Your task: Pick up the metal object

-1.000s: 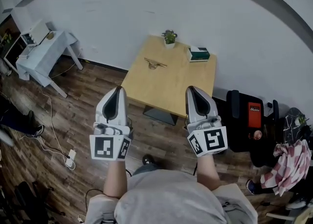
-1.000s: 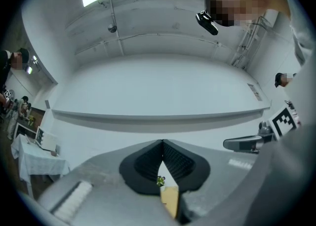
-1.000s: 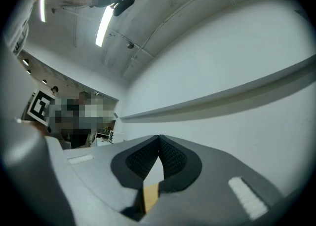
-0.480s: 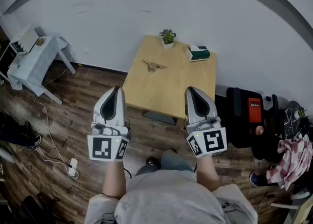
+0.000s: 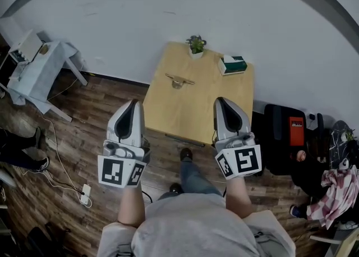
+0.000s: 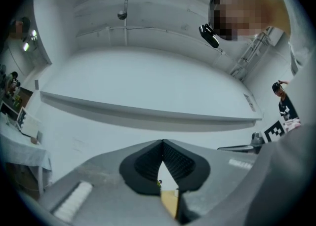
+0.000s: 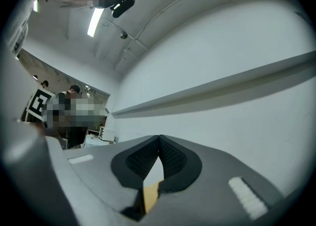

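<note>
"Metal object (image 5: 179, 81): where does it lie?"

"On the light wooden table (image 5: 196, 110), in its far half, left of centre, and free of both tools. It is a slim, pale metal piece with a thin bar across the top; its exact form is too small to make out."

"And the other items on that table?"

"A small potted plant (image 5: 196, 45) at the far edge against the white wall, and a green box (image 5: 232, 64) near the far right corner. Both are well apart from the metal object."

"State of the left hand-held gripper (image 5: 133, 103)?"

"Closed and empty. Its ribbed black pads meet at the tips, and it is held above the wooden floor (image 5: 84, 132), short of the table's near edge."

"The right hand-held gripper (image 5: 220, 100)?"

"Likewise closed on nothing, level with its partner, its tips over the table's near right corner."

"Surroundings?"

"A white side table (image 5: 39, 70) stands far left, a black case (image 5: 286, 138) with a red label stands right of the table, and the person's shoe (image 5: 185, 154) is on the floor between the two tools."
</note>
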Demonstrator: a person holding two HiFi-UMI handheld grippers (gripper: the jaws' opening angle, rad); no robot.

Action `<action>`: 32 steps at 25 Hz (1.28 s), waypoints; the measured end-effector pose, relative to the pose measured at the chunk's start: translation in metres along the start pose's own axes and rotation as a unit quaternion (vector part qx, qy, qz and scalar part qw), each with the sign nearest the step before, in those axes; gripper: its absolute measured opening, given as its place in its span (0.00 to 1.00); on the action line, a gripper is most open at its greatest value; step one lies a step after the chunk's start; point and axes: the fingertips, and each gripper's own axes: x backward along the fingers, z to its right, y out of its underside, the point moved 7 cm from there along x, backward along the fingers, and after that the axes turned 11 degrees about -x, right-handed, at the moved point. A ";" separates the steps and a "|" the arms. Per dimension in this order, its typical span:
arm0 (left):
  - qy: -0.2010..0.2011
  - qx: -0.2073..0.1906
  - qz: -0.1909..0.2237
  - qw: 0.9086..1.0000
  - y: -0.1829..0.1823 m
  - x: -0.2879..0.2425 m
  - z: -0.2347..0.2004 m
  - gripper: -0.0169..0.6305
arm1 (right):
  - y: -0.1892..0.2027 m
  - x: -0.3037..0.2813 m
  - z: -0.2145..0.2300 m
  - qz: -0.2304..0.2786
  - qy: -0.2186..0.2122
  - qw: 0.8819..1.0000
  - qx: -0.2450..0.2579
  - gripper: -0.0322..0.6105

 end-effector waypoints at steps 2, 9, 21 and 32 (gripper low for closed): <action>0.006 -0.010 -0.002 1.000 0.004 -0.018 -0.005 0.03 | 0.001 -0.017 0.009 0.002 -0.003 1.000 -0.001 0.05; 0.002 -0.033 -0.011 0.999 0.026 -0.088 -0.022 0.03 | -0.004 -0.082 0.048 0.016 -0.007 1.000 0.000 0.05; -0.019 -0.050 -0.016 0.998 0.048 -0.177 -0.044 0.03 | -0.010 -0.167 0.103 0.017 -0.030 0.999 0.001 0.05; -0.032 -0.030 -0.063 0.997 0.090 -0.218 -0.046 0.03 | 0.017 -0.213 0.139 -0.039 -0.051 0.998 -0.012 0.05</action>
